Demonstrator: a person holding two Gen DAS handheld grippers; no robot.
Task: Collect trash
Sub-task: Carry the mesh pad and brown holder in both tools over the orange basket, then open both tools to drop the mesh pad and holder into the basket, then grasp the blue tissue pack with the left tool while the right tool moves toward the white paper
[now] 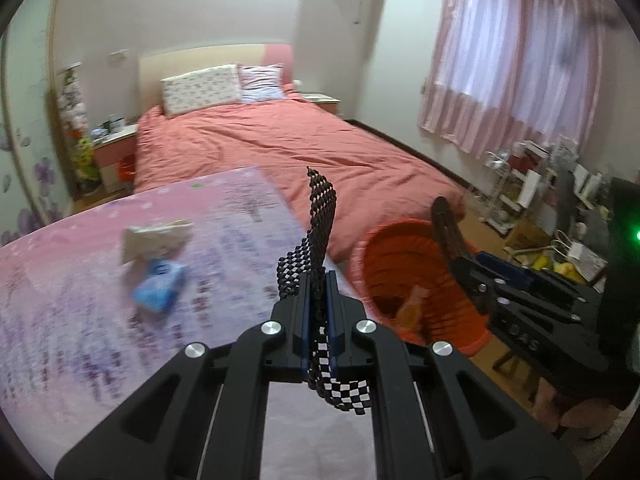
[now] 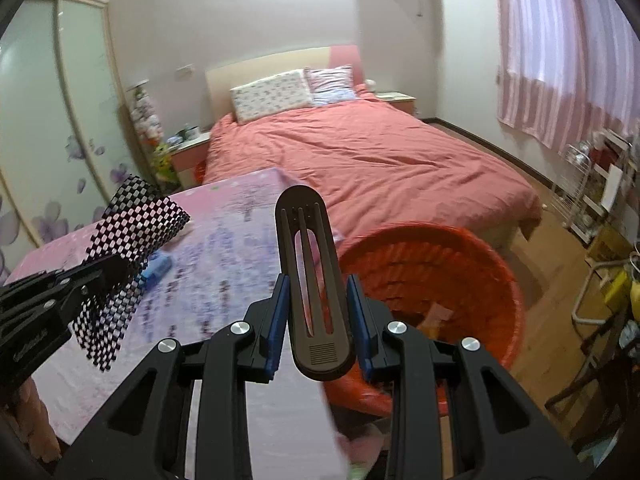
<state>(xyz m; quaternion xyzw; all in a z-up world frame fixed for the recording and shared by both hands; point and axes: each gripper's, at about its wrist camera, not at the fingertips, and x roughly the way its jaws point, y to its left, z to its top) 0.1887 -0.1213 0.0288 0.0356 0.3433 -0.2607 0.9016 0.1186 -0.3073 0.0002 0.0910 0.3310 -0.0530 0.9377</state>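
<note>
My left gripper (image 1: 318, 280) is shut on a black-and-white checkered sheet (image 1: 322, 208), which stands up bent above the pink floral table (image 1: 80, 320). The right gripper (image 2: 317, 280) is shut on a dark brown oblong slotted plastic piece (image 2: 310, 264), held over the table edge beside an orange basket (image 2: 440, 264). In the left wrist view, the basket (image 1: 400, 256) sits on the floor right of the table, with the right gripper (image 1: 472, 260) above its rim. A blue packet (image 1: 158, 286) and a crumpled beige paper (image 1: 156, 236) lie on the table.
A bed (image 1: 280, 148) with a salmon cover stands behind the table. Some light pieces (image 2: 438, 316) lie inside the basket. Cluttered shelves and boxes (image 1: 540, 208) line the right wall under pink curtains. A nightstand (image 1: 116, 152) is at the bed's left.
</note>
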